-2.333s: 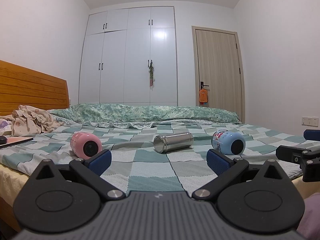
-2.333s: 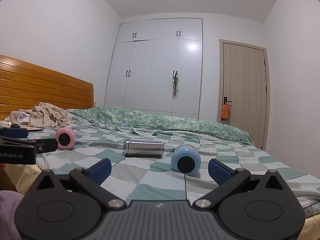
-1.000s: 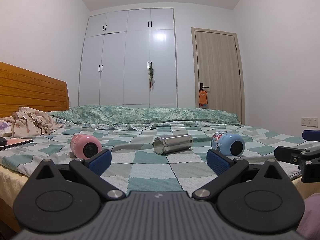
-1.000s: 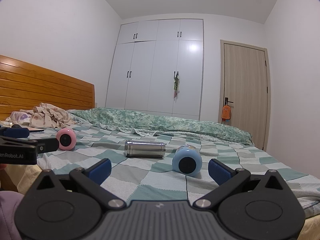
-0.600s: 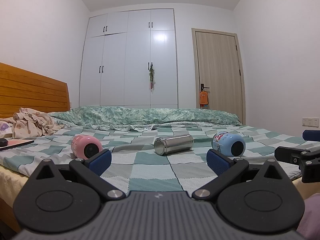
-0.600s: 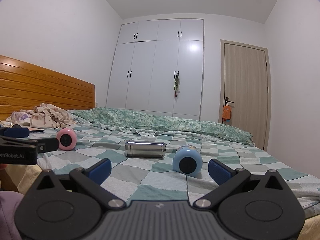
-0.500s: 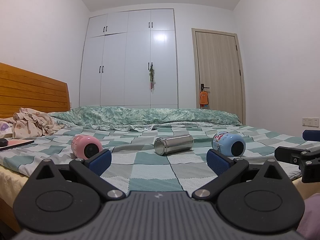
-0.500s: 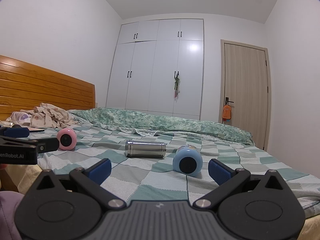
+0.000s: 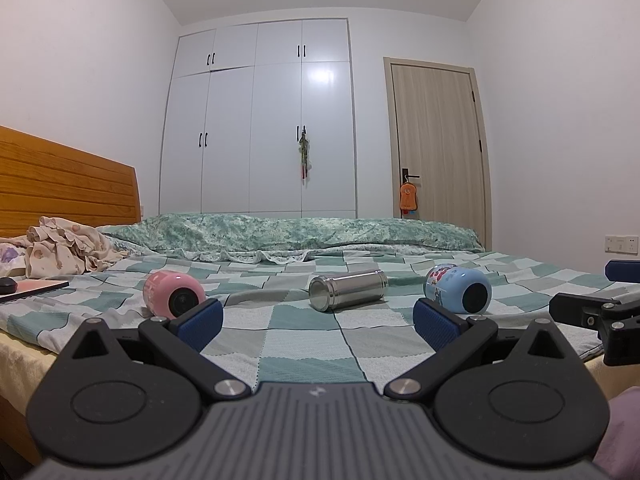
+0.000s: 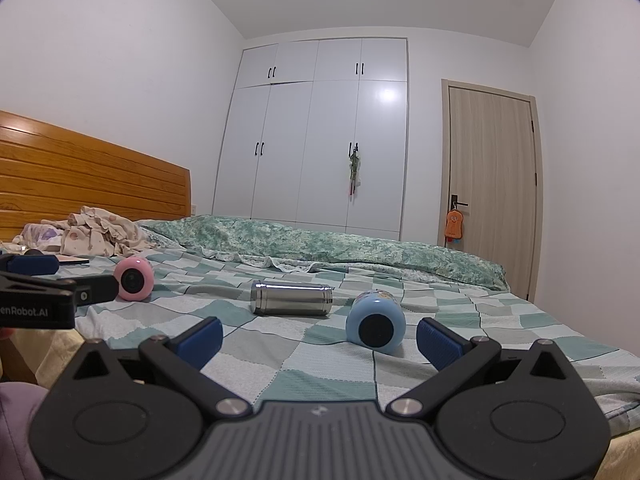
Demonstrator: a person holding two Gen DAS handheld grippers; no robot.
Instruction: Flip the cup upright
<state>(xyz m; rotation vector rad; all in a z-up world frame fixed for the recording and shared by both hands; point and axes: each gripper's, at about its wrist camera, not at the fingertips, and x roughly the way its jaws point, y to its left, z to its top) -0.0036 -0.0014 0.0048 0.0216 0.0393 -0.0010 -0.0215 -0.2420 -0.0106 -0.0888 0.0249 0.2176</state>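
Three cups lie on their sides on the checked bedspread (image 9: pixel 304 340): a pink cup (image 9: pixel 172 294) at left, a steel cup (image 9: pixel 347 290) in the middle, a blue cup (image 9: pixel 460 289) at right. They also show in the right wrist view: pink cup (image 10: pixel 134 279), steel cup (image 10: pixel 292 298), blue cup (image 10: pixel 376 328). My left gripper (image 9: pixel 318 320) is open and empty, short of the cups near the bed's front edge. My right gripper (image 10: pixel 319 340) is open and empty, with the blue cup just beyond its right finger.
A wooden headboard (image 9: pixel 60 188) stands at left, with crumpled clothes (image 9: pixel 64 252) and a flat pink item (image 9: pixel 36 286) near it. A rolled green duvet (image 9: pixel 300 234) lies along the far side. A white wardrobe (image 9: pixel 260 128) and a door (image 9: pixel 438 148) are behind.
Both views have shifted only slightly; the cups lie as before and both grippers stay open.
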